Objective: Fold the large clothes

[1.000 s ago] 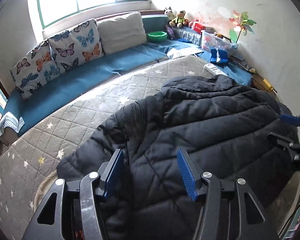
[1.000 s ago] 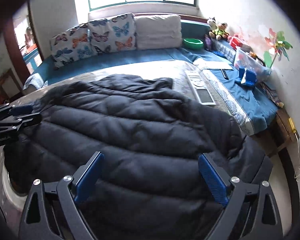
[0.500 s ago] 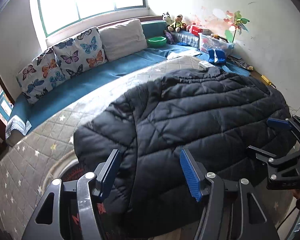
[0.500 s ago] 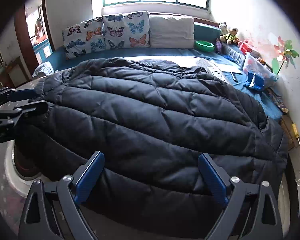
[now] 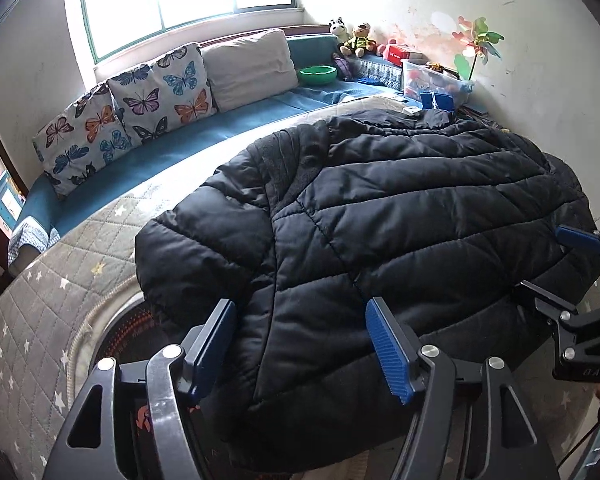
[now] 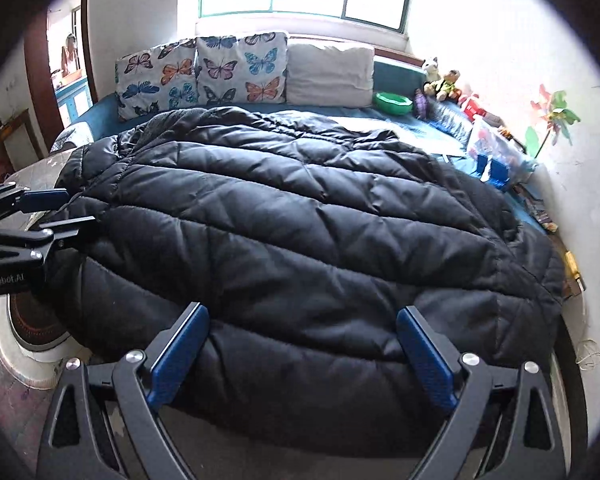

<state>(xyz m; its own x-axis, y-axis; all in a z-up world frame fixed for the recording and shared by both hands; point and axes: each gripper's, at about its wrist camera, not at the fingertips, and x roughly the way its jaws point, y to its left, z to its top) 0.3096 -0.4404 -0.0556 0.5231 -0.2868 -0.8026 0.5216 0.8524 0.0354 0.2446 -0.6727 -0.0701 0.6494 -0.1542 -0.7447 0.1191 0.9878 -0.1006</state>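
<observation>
A large black quilted puffer jacket [image 5: 380, 216] lies spread over the grey star-quilted mattress [image 5: 60, 296]; it fills the right wrist view [image 6: 300, 240] too. My left gripper [image 5: 300, 344] is open, its blue pads over the jacket's near hem by the left sleeve. My right gripper [image 6: 300, 356] is open wide over the jacket's near edge. Each gripper shows in the other's view, the right one [image 5: 556, 264] at the jacket's right edge and the left one [image 6: 60, 208] at its left edge. Neither holds cloth.
A blue couch [image 5: 180, 152] with butterfly cushions [image 5: 140, 108] and a grey pillow [image 5: 248, 68] runs behind. A green bowl [image 5: 318, 75], plush toys [image 5: 356, 40], a clear box [image 5: 432, 80] and a pinwheel [image 5: 476, 44] stand at the far right. A round patterned object [image 6: 32, 324] shows beside the mattress.
Both grippers have pulled back toward me and risen, so more of the jacket's near edge shows. The jacket lies more spread than a second ago. Both stay open.
</observation>
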